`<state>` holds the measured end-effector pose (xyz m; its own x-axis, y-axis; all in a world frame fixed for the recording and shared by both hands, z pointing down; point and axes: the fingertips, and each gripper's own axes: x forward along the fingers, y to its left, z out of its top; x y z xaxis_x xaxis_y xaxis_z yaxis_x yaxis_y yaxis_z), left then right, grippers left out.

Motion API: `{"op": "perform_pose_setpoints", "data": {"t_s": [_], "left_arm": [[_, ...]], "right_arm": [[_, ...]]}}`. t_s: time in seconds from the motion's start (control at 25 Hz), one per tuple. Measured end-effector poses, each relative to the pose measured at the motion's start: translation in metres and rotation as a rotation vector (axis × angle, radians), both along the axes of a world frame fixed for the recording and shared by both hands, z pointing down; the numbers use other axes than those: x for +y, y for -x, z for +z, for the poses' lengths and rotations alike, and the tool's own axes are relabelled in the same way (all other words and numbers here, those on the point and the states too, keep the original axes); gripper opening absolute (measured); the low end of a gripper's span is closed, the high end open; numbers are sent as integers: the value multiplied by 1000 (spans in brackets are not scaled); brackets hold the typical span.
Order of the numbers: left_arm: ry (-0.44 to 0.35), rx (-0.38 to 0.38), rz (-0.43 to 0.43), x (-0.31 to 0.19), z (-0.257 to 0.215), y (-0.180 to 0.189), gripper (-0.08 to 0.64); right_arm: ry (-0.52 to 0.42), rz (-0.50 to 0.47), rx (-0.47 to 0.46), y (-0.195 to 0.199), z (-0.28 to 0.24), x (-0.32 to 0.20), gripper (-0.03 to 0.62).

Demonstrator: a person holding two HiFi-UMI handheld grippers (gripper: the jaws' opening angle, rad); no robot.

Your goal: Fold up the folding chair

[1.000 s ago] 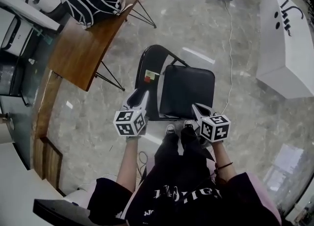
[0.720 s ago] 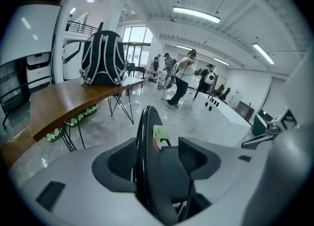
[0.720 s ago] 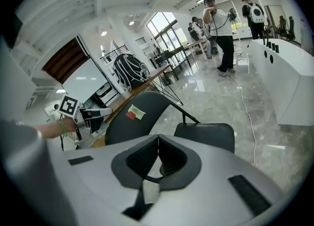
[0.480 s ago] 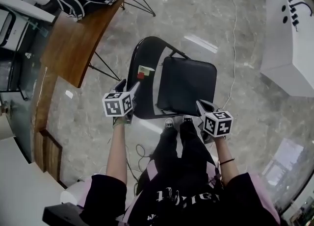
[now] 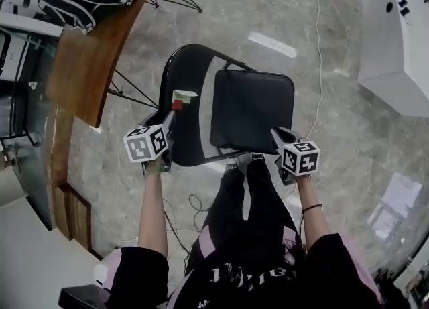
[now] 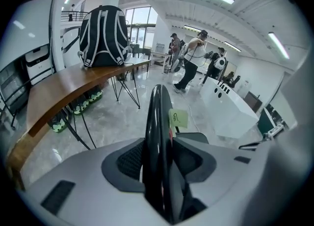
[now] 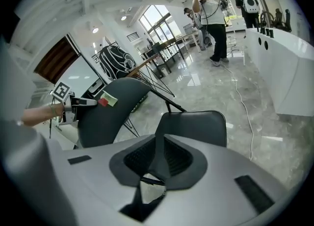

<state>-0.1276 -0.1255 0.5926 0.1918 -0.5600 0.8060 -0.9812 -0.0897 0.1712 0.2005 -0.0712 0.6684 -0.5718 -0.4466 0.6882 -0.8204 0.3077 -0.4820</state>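
Closing onto chair backrest (image 6: 157, 105): left tongs (image 6: 158, 144).

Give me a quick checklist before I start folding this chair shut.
Left gripper on the backrest: jaws have just been closing, pads on its edge. Ok.
Right gripper engaged with the seat: shut, nothing between its jaws, seat just ahead. Not ok.
Shoes clear: toes at the seat's front edge. Not ok.
Table clear of the backrest: apart. Ok.
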Motion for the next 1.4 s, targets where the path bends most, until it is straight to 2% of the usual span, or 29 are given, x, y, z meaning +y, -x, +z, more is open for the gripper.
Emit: {"op": "perform_pose_setpoints", "data": {"t_s": [0.12,0.28,0.48,0.68,0.8,1.16,1.4], "left_arm": [[-3,-21,-23,-1,2,0,174],[-24,-70,-50,-6,-5,2,173],[-29,-84,-45,-9,-5,1,170],[-54,-119,-62,-13,-3,-1,172],[-72,-134,-67,-15,-3,-1,172],[-104,-164,-65,-18,1,-4,172],[-115,-164,-56,-17,1,-3,172]], "right_arm": [[22,11,11,-18,26,-5,113],[69,36,47,-45,64,-10,146],[134,38,94,-69,121,-10,197],[160,76,160,-98,178,-20,257],[192,79,173,-110,205,-23,272],[269,15,158,-118,270,-25,329],[349,30,46,-114,303,-22,351]]}}
